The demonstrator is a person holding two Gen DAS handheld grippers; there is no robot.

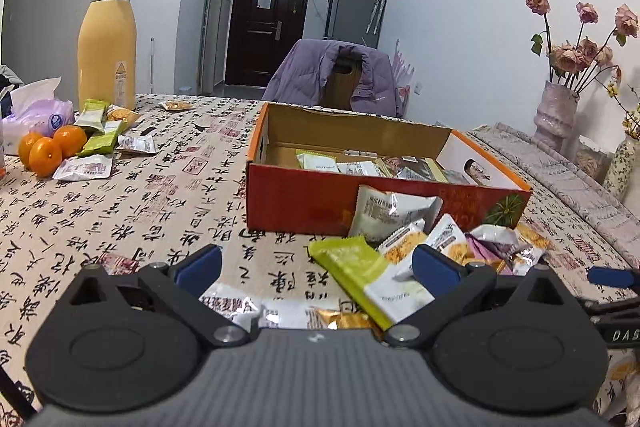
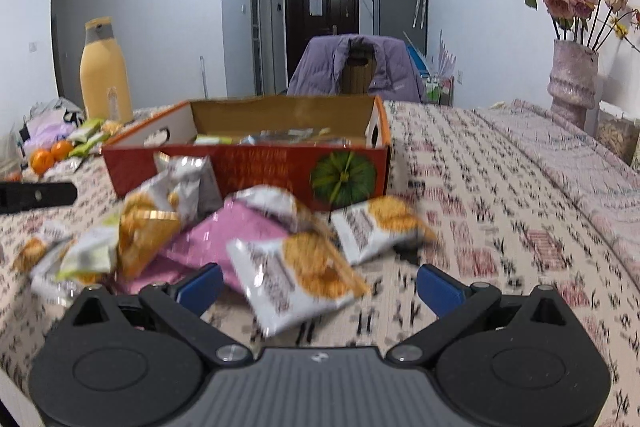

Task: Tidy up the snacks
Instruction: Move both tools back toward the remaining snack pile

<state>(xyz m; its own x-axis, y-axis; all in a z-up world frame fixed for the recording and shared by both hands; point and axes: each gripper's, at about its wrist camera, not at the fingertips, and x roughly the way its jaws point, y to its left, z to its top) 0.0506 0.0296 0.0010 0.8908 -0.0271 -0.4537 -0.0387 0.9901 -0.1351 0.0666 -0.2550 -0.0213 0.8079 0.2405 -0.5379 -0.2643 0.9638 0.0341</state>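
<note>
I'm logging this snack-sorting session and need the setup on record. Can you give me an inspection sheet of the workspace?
Surface: table under a calligraphy-print cloth.
Job's things: open orange cardboard box with a few packets inside; loose snack packets heaped in front of it; a second group of packets lies far left.
Clutter: oranges, yellow bottle, tissue pack, vase of dried roses.
Grippers: left gripper open, over a green packet, not gripping; right gripper open, over a cookie packet, not gripping.
Cables: nothing seen.
Surroundings: chair draped with a purple jacket, dark door, grey fridge.
</note>
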